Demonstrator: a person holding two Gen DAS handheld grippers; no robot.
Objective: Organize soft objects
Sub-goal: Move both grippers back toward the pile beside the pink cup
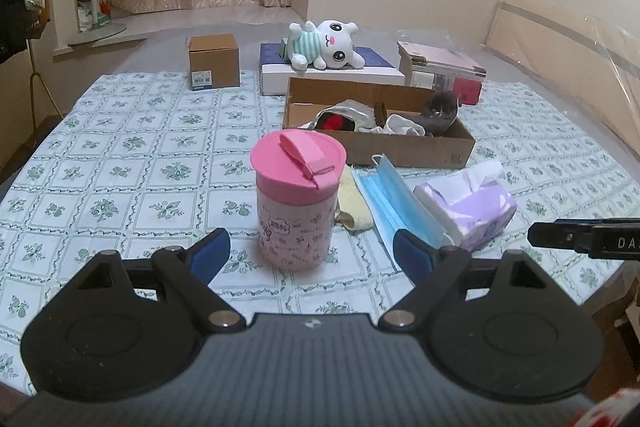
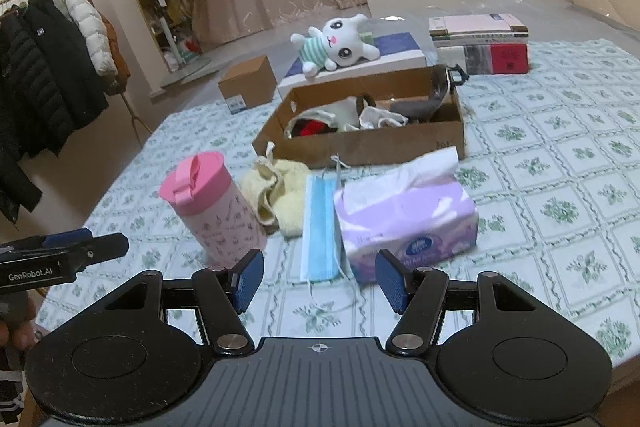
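Your left gripper (image 1: pixel 311 255): jaws spread, empty, above the tablecloth (image 1: pixel 120 187) just short of the pink cup (image 1: pixel 297 199). Your right gripper (image 2: pixel 319 281): jaws apart, empty, near the blue face mask (image 2: pixel 319 227) and tissue pack (image 2: pixel 406 219). Yellow cloth (image 2: pixel 280 197): between cup and mask. Cardboard tray (image 2: pixel 372 143): behind these, holding soft items. Plush toy (image 2: pixel 336 43): lying on the flat box (image 2: pixel 400 57) beyond.
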